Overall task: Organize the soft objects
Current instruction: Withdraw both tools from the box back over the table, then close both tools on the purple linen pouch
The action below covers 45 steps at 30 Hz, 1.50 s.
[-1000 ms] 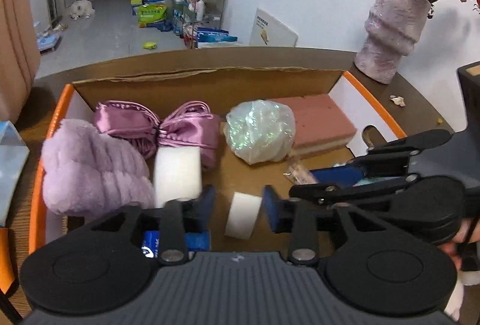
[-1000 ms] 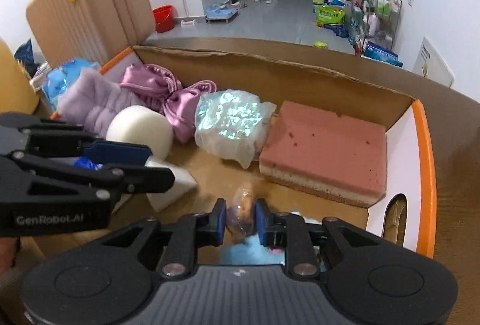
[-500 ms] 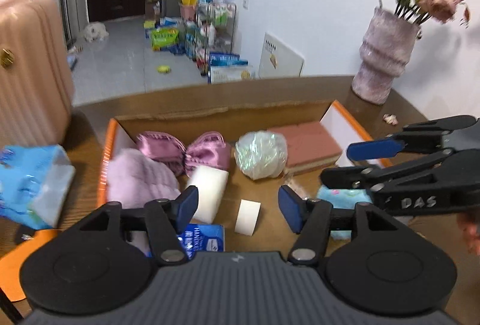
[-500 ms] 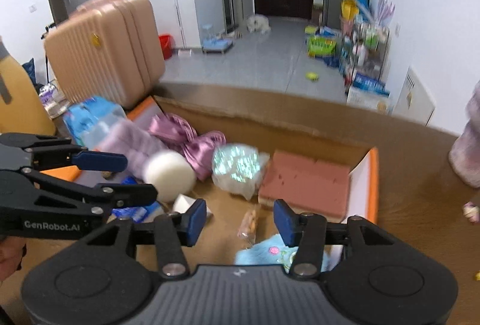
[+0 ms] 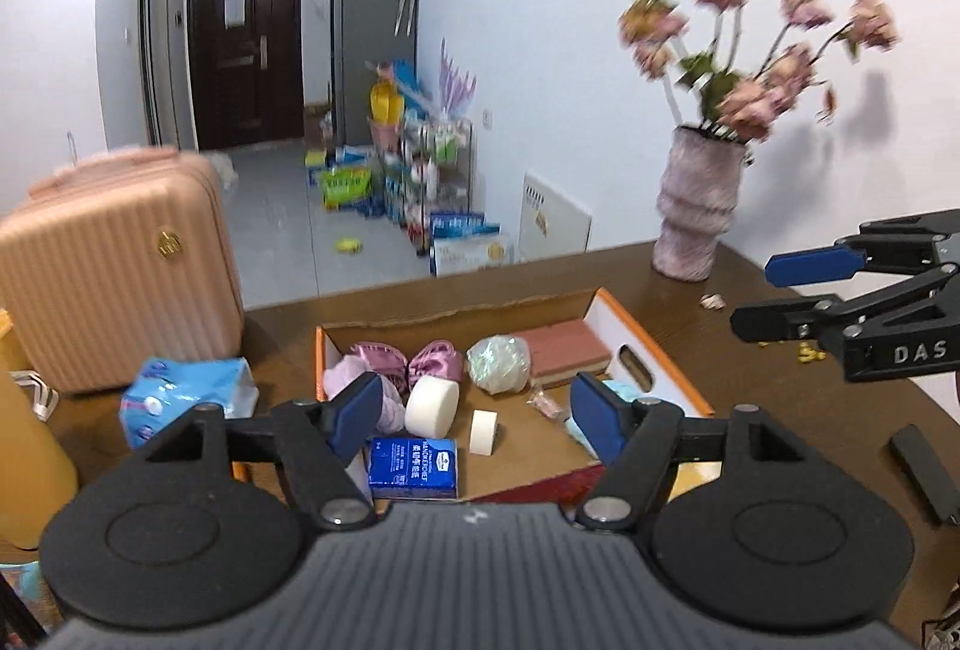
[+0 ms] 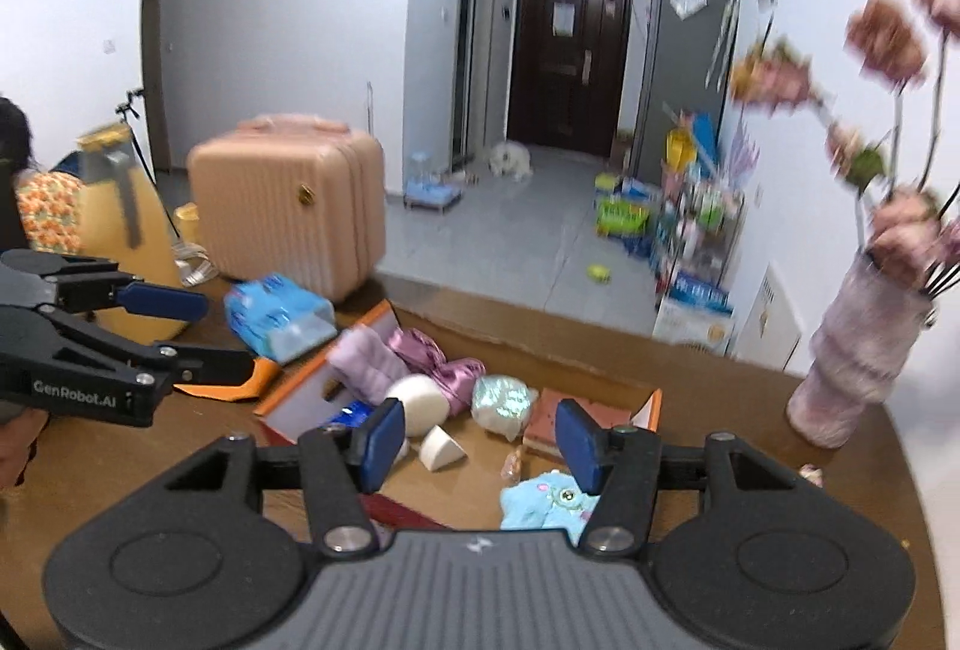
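An orange-rimmed cardboard box (image 5: pixel 660 350) lies on the brown table. It holds a lilac fluffy piece (image 5: pixel 345 374), a pink satin bow (image 5: pixel 420 362), a round white sponge (image 5: pixel 432 404), a small white sponge (image 5: pixel 483 431), a shiny bag (image 5: pixel 498 356), a pink sponge block (image 5: pixel 567 350), a blue tissue pack (image 5: pixel 414 467) and a light-blue plush (image 6: pixel 540 500). My left gripper (image 5: pixel 477 416) hangs high above the box, jaws opening, nothing between them. My right gripper (image 6: pixel 480 440) hangs beside it, also opening and empty.
A lilac vase of pink flowers (image 5: pixel 696 212) stands at the table's far right. A pink suitcase (image 5: pixel 114 272) is on the floor to the left. A blue wipes pack (image 5: pixel 186 398) and a yellow object (image 5: pixel 24 446) lie left of the box. A black bar (image 5: pixel 924 470) lies on the right.
Both grippers have risen and drawn back from the box while their jaws spread. The right one let go of a small clear-wrapped item, which now lies in the box.
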Each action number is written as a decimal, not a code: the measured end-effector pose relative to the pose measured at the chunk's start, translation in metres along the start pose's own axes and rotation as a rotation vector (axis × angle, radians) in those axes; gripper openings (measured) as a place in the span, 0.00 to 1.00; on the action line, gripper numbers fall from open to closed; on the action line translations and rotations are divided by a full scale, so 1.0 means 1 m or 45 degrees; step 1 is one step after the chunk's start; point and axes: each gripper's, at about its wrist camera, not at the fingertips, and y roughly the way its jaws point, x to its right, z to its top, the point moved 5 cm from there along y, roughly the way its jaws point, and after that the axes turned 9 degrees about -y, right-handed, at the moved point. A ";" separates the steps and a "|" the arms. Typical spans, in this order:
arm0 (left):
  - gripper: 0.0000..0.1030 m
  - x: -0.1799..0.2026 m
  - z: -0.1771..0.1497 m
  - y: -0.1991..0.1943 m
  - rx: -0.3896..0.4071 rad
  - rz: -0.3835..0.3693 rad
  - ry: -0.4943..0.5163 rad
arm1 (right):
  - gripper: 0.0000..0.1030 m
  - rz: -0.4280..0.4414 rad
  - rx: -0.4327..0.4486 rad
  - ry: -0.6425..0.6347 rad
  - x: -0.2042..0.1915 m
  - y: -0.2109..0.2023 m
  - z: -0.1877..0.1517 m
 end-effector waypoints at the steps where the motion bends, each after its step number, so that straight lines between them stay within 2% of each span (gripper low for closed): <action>1: 0.71 0.003 -0.002 -0.015 0.020 -0.007 0.005 | 0.55 -0.003 0.022 -0.010 -0.005 -0.016 0.000; 3: 0.71 0.009 -0.008 -0.036 0.046 -0.029 0.012 | 0.60 -0.006 0.062 -0.027 -0.014 -0.041 -0.001; 8: 0.73 0.022 -0.038 -0.089 0.099 -0.062 0.037 | 0.61 0.030 0.126 -0.072 -0.043 -0.089 -0.019; 14: 0.76 0.028 -0.090 -0.138 0.179 -0.120 0.028 | 0.65 0.062 0.220 -0.068 -0.074 -0.132 -0.061; 19: 0.78 0.024 -0.138 -0.160 0.241 -0.138 -0.012 | 0.77 0.066 0.274 -0.052 -0.101 -0.146 -0.107; 23: 0.82 0.019 -0.181 -0.169 0.251 -0.158 -0.074 | 0.77 0.060 0.239 0.024 -0.118 -0.141 -0.153; 28: 0.83 0.011 -0.211 -0.162 0.183 -0.089 -0.098 | 0.78 0.163 0.148 0.116 -0.129 -0.126 -0.191; 30: 0.83 0.008 -0.213 -0.159 0.174 -0.068 -0.086 | 0.78 0.159 0.134 0.127 -0.129 -0.124 -0.195; 37: 0.83 0.002 -0.208 -0.136 0.135 -0.083 -0.107 | 0.78 0.145 0.095 0.166 -0.119 -0.102 -0.196; 43: 0.82 -0.006 -0.198 -0.084 0.049 -0.104 -0.155 | 0.78 0.126 0.041 0.250 -0.100 -0.059 -0.202; 45: 0.80 -0.012 -0.193 -0.057 0.002 -0.076 -0.199 | 0.78 0.108 0.032 0.284 -0.091 -0.040 -0.203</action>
